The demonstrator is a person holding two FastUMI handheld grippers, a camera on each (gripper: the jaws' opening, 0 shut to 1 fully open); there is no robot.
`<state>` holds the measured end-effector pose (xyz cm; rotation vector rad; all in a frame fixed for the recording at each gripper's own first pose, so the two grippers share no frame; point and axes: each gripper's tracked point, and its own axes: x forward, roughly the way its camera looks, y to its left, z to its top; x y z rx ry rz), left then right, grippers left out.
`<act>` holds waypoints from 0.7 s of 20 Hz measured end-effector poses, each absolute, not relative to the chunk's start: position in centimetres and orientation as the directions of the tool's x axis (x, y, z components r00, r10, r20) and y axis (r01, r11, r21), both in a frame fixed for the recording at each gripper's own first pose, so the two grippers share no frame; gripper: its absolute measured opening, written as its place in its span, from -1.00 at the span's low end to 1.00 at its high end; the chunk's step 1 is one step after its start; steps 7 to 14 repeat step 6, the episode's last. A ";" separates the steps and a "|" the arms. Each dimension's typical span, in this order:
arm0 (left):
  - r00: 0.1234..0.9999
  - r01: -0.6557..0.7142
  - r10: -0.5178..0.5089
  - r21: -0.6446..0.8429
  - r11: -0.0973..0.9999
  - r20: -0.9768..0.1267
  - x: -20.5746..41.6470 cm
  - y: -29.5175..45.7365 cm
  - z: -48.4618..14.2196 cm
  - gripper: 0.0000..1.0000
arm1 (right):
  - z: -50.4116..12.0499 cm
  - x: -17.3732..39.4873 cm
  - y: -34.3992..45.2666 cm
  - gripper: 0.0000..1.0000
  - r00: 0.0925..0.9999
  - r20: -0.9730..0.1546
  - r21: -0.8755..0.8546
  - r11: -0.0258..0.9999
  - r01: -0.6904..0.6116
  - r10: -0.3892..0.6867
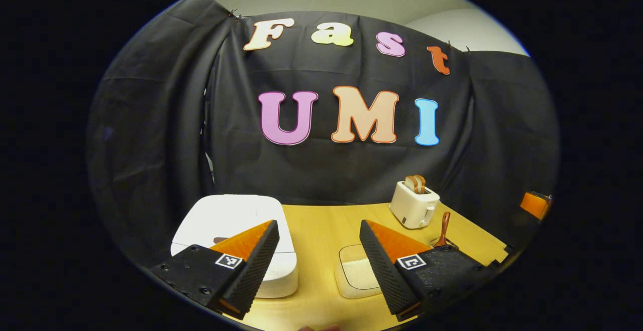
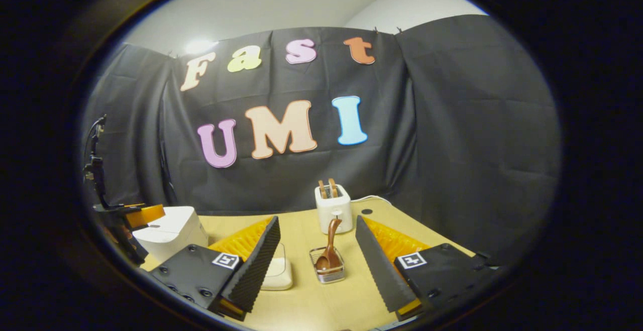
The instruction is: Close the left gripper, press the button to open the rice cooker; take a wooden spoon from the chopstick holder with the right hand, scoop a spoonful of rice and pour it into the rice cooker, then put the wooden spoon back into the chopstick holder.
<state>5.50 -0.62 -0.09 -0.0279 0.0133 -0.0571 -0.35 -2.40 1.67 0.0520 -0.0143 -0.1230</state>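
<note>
Left gripper [image 1: 319, 263]: fingers spread wide and grasping nothing, held above the wooden table [image 1: 316, 220].
Right gripper [image 2: 316, 265]: fingers also released and wide apart, nothing between them; it hangs over the table, with the holder in the gap farther ahead.
Rice cooker [image 1: 236, 223]: white, lid down, at 10 o'clock from the left gripper's fingertips, partly behind the left finger. In the right gripper view it stands at 9 o'clock, beside the other gripper.
Chopstick holder [image 2: 327, 268]: small metal basket at 12 o'clock, just ahead of the right gripper.
Wooden spoon [image 2: 330, 248]: stands in the holder, bowl down, handle leaning up toward the toaster.
Rice container [image 1: 357, 270]: shallow white square dish with a clear lid, between the left gripper's fingers at 1 o'clock; its content I cannot tell.
Toaster [image 2: 333, 208]: white, at the table's far edge, two brown slices standing in its slots.
</note>
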 end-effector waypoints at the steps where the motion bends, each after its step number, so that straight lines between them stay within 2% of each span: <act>1: 0.998 0.059 -0.060 -0.034 0.998 -0.017 5.5 -0.7 -0.3 0.90 | 1.7 -0.6 -2.4 0.99 0.992 0.012 0.056 0.991 0.124 -0.125; 5: 0.998 0.062 -0.062 -0.020 0.998 -0.030 5.9 -0.3 -0.4 0.91 | 2.1 -0.8 -2.6 1.00 0.990 0.019 0.059 0.989 0.139 -0.140; 6: 0.998 0.062 -0.063 -0.016 0.998 -0.031 5.9 -0.2 -0.4 0.92 | 2.1 -0.8 -2.5 0.87 0.990 0.021 0.057 0.988 0.142 -0.143; 14: 0.998 0.062 -0.063 -0.016 0.998 -0.031 5.9 -0.2 -0.4 0.92 | 2.1 -0.8 -2.5 0.87 0.990 0.021 0.057 0.988 0.142 -0.143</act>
